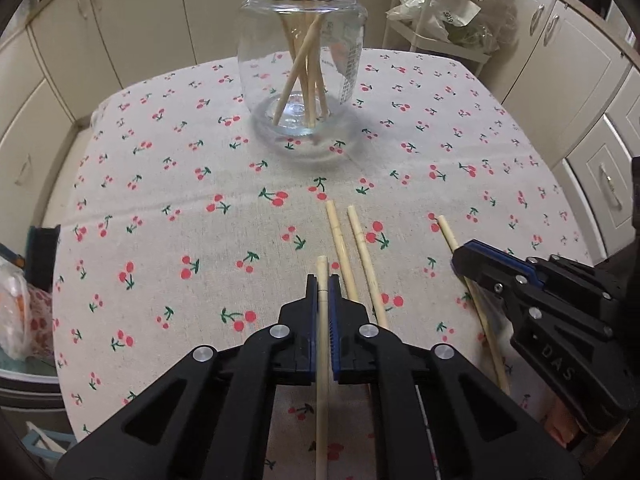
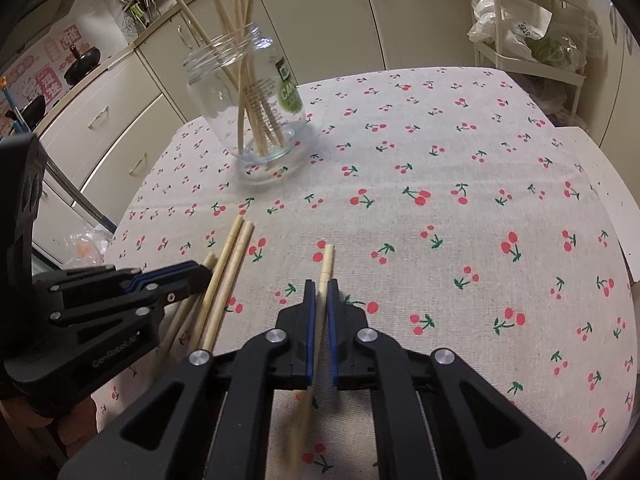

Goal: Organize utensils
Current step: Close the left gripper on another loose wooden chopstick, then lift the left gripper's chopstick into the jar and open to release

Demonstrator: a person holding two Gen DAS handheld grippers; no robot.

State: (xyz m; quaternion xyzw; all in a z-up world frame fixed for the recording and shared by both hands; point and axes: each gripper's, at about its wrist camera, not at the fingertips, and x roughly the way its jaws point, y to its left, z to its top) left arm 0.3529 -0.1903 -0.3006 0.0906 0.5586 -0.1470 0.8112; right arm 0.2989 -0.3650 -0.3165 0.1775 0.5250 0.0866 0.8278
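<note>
With the left gripper (image 1: pixel 322 280) clamped on one chopstick (image 1: pixel 322 268) and the right gripper (image 2: pixel 319 285) clamped on another chopstick (image 2: pixel 326 260) near the table's (image 1: pixel 160 208) front edge, lift both level, then tip them tip-down into the jar (image 1: pixel 302 60) toward the far edge.

Red cherries with green stems dot the beige tablecloth (image 1: pixel 200 200); pale wooden chopsticks (image 1: pixel 340 236); clear glass jar (image 1: pixel 302 52).
</note>
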